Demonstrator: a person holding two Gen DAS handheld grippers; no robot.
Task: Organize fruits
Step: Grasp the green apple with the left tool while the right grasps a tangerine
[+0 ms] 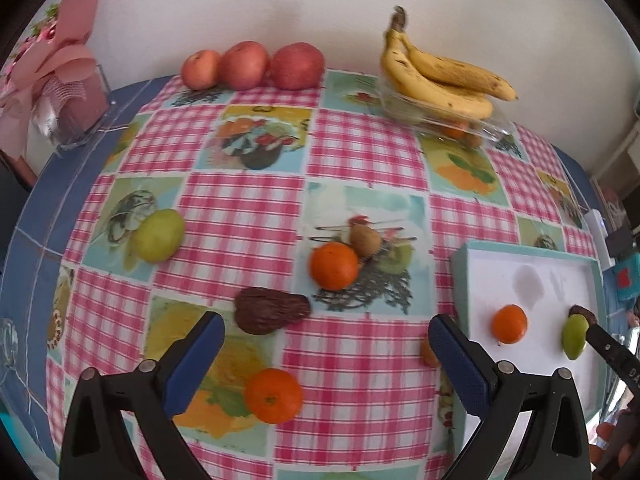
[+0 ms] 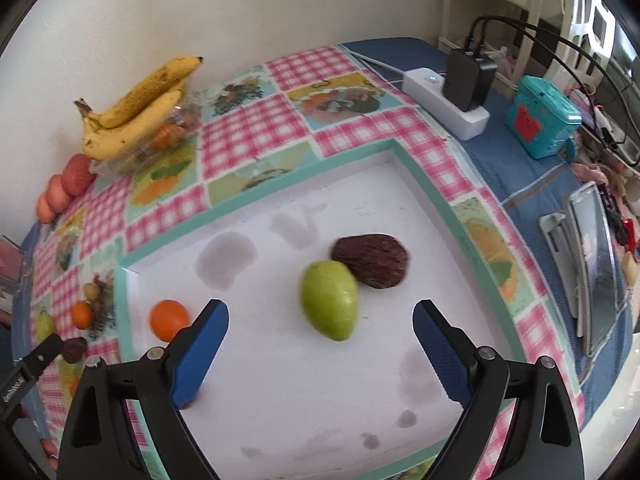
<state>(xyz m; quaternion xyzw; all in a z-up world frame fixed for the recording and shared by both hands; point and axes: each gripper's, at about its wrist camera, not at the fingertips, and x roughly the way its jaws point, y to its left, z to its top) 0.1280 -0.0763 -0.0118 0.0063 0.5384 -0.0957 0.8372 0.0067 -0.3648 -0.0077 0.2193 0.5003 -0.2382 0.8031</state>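
My left gripper (image 1: 326,322) is open above the checked tablecloth. A tangerine (image 1: 273,395) lies between its fingers and a dark brown avocado (image 1: 270,310) just beyond the left fingertip. Farther off are an orange (image 1: 334,266), a kiwi (image 1: 365,240) and a green pear-shaped fruit (image 1: 159,235). My right gripper (image 2: 320,312) is open over the white tray (image 2: 256,196). A green fruit (image 2: 330,300) lies on the tray just past its fingertips, touching a dark avocado (image 2: 372,260). A tangerine (image 2: 169,319) sits at the tray's left, beside the left finger.
Three red apples (image 1: 244,65) line the back wall. Bananas (image 1: 440,72) rest on a clear plastic container (image 1: 480,132). A pink napkin holder (image 1: 72,92) stands far left. A white power strip (image 2: 448,100), a teal box (image 2: 542,120) and a propped tablet (image 2: 592,260) sit right of the tray.
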